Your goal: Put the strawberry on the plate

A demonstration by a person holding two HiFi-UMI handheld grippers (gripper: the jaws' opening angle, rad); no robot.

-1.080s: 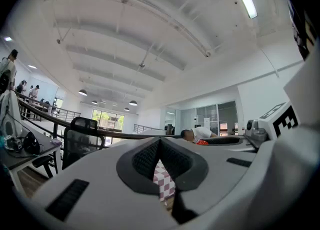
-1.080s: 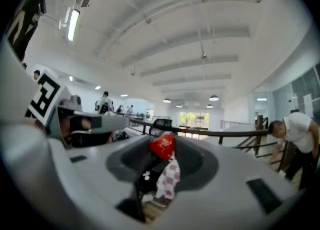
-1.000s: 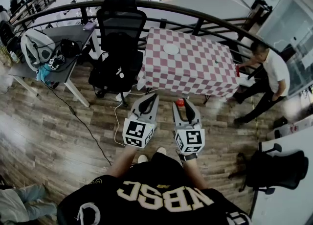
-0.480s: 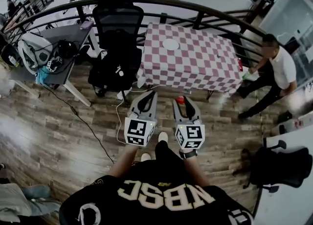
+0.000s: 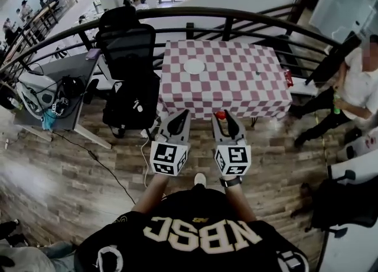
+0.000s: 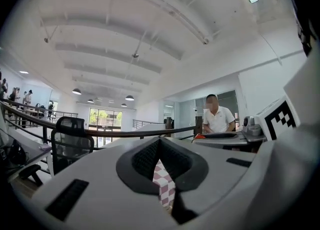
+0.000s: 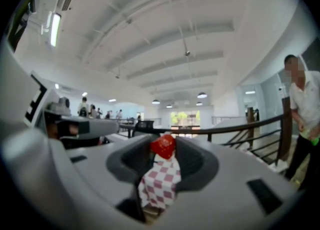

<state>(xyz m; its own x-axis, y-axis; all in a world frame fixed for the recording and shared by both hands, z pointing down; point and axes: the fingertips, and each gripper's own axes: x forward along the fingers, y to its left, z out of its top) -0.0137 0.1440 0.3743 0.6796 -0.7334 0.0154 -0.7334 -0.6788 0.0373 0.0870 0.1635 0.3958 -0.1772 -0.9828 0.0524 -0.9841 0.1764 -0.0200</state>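
Observation:
A white plate (image 5: 194, 66) sits at the far left of a table with a red-and-white checked cloth (image 5: 236, 84). Both grippers hang in the air over the wooden floor, just short of the table's near edge. My right gripper (image 5: 222, 116) is shut on a red strawberry (image 5: 220, 115), which shows pinched at the jaw tips in the right gripper view as the strawberry (image 7: 163, 145). My left gripper (image 5: 185, 113) is beside it with its jaws meeting at the tips and nothing held; only checked cloth (image 6: 164, 186) shows behind them.
A black office chair (image 5: 129, 46) and a black backpack (image 5: 131, 102) stand left of the table. A curved dark railing (image 5: 236, 15) runs behind it. A grey desk (image 5: 59, 90) is at far left. A person (image 5: 357, 87) stands at the right, near a small red object (image 5: 287, 78) on the table's edge.
The view has closed in on the table, so both grippers now sit nearer its front edge. The strawberry stays held. The person at the right has moved farther right.

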